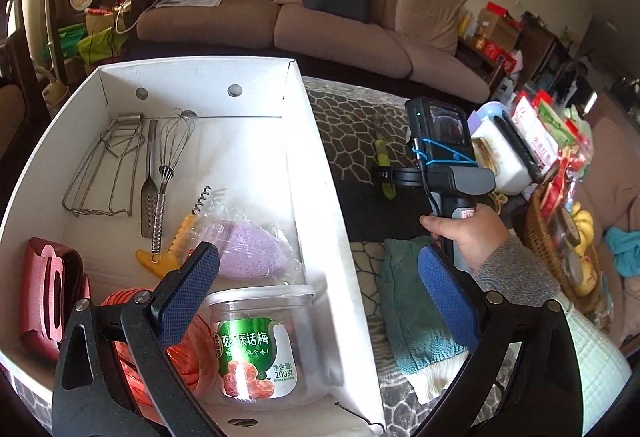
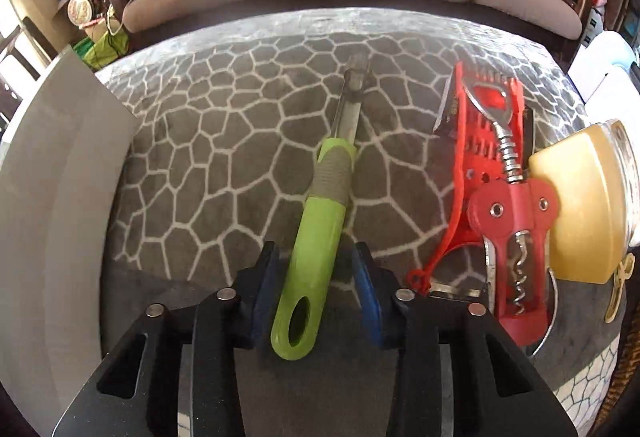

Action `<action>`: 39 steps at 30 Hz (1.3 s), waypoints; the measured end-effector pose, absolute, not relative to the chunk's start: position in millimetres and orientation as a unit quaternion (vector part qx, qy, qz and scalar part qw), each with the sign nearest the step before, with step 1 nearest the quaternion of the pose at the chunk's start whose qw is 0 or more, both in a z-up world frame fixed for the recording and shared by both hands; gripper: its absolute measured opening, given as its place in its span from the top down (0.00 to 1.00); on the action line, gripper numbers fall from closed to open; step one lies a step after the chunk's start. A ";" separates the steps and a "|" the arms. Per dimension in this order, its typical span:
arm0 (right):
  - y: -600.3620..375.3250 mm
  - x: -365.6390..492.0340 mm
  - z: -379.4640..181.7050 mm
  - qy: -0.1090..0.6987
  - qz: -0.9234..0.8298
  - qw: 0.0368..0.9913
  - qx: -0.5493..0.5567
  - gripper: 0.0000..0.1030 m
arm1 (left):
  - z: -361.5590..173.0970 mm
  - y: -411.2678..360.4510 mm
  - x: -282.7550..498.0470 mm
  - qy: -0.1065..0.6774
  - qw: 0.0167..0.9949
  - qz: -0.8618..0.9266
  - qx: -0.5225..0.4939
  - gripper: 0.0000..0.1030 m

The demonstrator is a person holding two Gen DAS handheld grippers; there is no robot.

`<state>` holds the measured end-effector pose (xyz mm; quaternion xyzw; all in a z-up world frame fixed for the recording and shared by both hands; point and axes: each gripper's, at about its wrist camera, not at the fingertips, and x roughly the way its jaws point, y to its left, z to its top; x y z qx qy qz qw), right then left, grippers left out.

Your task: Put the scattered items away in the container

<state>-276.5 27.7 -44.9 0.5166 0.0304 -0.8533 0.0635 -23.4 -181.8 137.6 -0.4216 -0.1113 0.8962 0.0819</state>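
A white cardboard box (image 1: 320, 165) holds a whisk (image 1: 170, 161), a wire rack (image 1: 106, 173), a slotted spatula (image 1: 149, 193), a yellow corkscrew (image 1: 176, 245), a purple sponge in a bag (image 1: 252, 249), a clear plum jar (image 1: 260, 345), orange cord (image 1: 180, 357) and a red case (image 1: 50, 293). My left gripper (image 1: 316, 293) is open and empty above the box's right wall. My right gripper (image 2: 316, 277) straddles the green peeler's handle (image 2: 316, 225) on the patterned cloth, jaws apart, pads beside it. The peeler also shows in the left wrist view (image 1: 384, 169).
A red corkscrew (image 2: 516, 233) lies on a red slotted tool (image 2: 476, 133) right of the peeler, next to a yellow-lidded jar (image 2: 584, 201). A teal towel (image 1: 412, 313) lies beside the box. The box wall (image 2: 52, 205) stands at the left. A snack basket (image 1: 560, 221) sits at the right.
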 end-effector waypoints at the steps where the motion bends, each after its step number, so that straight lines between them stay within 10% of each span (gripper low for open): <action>1: 22.6 -274.3 -44.7 0.054 -0.857 0.065 0.509 0.65 | 136.9 -181.4 -23.7 -0.111 0.081 0.896 -0.423 0.03; 11: 47.9 -247.3 -24.1 -0.044 -0.831 0.150 0.533 0.81 | 135.1 -177.6 -24.1 -0.121 0.103 0.889 -0.429 0.03; 18: 83.1 -185.1 -5.1 -0.187 -0.790 0.220 0.541 0.80 | 130.9 -193.9 -25.5 -0.286 0.228 0.829 -0.423 0.03; 34: 164.0 -9.1 -22.2 -0.418 -0.737 0.236 0.475 0.81 | 98.6 -70.0 -13.7 -0.244 0.287 0.769 -0.517 0.03; 39: 166.5 6.0 -21.0 -0.414 -0.733 0.238 0.484 0.81 | 72.0 -54.3 -17.5 -0.226 0.264 0.770 -0.535 0.30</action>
